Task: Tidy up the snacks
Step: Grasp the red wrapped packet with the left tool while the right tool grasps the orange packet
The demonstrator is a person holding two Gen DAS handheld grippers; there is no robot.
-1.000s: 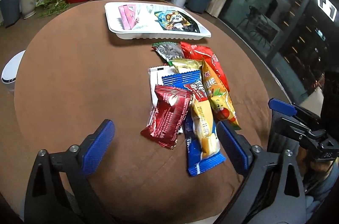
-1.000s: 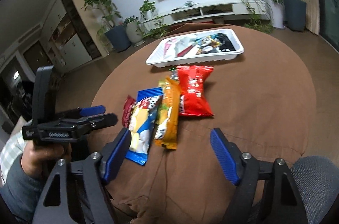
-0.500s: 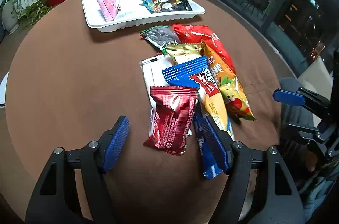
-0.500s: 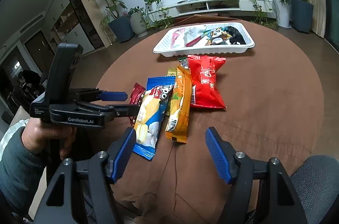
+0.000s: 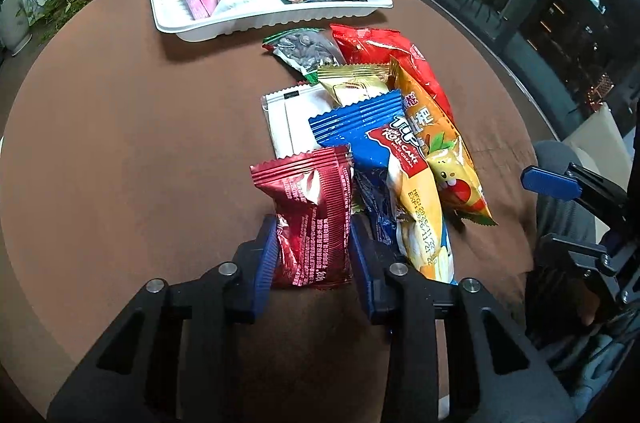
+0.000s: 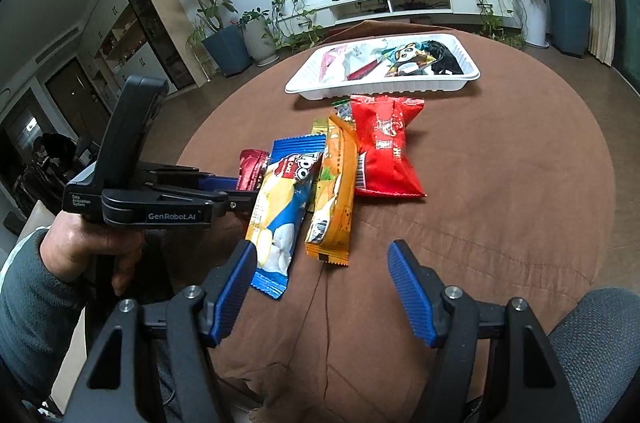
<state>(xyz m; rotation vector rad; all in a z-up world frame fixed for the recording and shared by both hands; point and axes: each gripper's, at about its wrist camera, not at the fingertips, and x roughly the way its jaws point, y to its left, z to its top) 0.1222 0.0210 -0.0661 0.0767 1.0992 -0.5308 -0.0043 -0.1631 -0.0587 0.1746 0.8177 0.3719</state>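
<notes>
The round brown table [image 5: 120, 143] carries everything, and the white tray [image 5: 256, 23] at its far side serves as the marker: it already holds a pink packet and a panda-printed bag, among others. Just in front of the tray lies a loose pile of snacks. The red bag [image 5: 384, 55] sits nearest the tray with a green-edged seed pack [image 5: 304, 53] beside it. Nearer the person come the orange bag [image 5: 440, 147], the blue cake bar [image 5: 384, 151], a white sachet [image 5: 288, 119] and a small gold packet [image 5: 352, 83].

Farthest from the tray is the dark red packet [image 5: 316, 219], a light, crinkly foil pouch that looks slippery and easily crushed. The left gripper [image 5: 312, 247] is closing on its lower half, both pads against the sides, so the hold is across the padded middle rather than the thin sealed ends. That seems sound, provided the squeeze stays gentle.

The blue cake bar lies tight against the red packet's side and may drag along when it lifts. The right gripper [image 6: 320, 287] hangs spread and empty, well short of the pile.
</notes>
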